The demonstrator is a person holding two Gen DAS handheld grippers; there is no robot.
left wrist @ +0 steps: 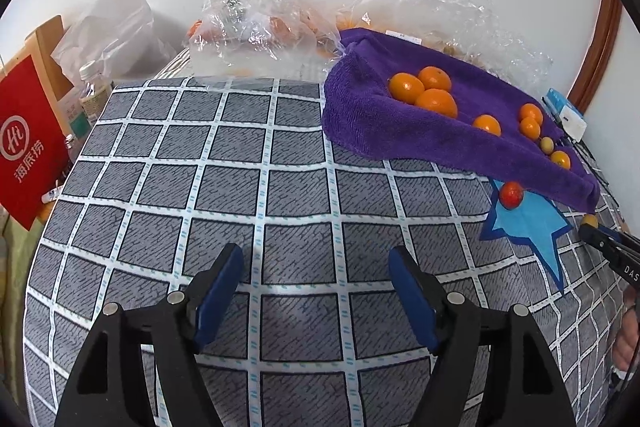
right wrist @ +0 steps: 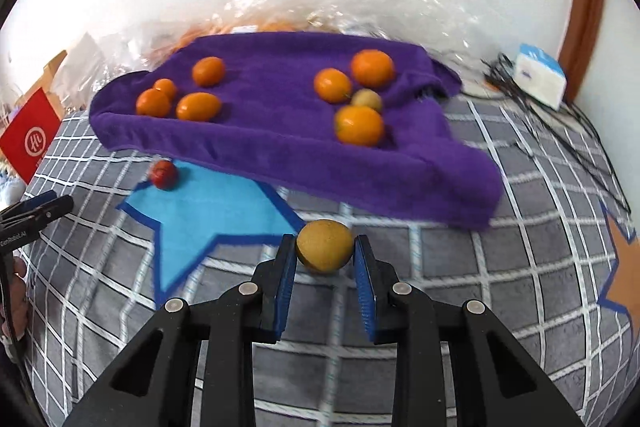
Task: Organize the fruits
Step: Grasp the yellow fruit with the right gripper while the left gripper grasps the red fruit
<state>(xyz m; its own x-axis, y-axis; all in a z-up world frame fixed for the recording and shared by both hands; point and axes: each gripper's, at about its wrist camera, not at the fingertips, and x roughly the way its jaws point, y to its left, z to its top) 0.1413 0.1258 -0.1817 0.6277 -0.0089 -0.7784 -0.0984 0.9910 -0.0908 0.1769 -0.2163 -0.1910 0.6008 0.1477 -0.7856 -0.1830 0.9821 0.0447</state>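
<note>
My right gripper (right wrist: pixel 325 253) is shut on a round yellow-brown fruit (right wrist: pixel 324 245) and holds it above the checked cloth, just in front of the purple towel (right wrist: pixel 280 147). Several oranges (right wrist: pixel 360 125) and another yellow-brown fruit (right wrist: pixel 366 99) lie on the towel. A small red fruit (right wrist: pixel 164 174) sits on the blue star mat (right wrist: pixel 208 215). My left gripper (left wrist: pixel 316 259) is open and empty over the checked cloth, left of the towel (left wrist: pixel 380 123). In the left wrist view the right gripper (left wrist: pixel 590 227) shows at the far right with the fruit (left wrist: pixel 590 219).
Clear plastic bags (left wrist: pixel 256 23) with more fruit lie behind the towel. A red paper bag (left wrist: pixel 24 139) and bottles (left wrist: pixel 90 87) stand at the left edge. A white-blue box (right wrist: pixel 540 75) and black cables (right wrist: pixel 560 131) lie at the right. An orange star mat (right wrist: pixel 628 263) is at the far right.
</note>
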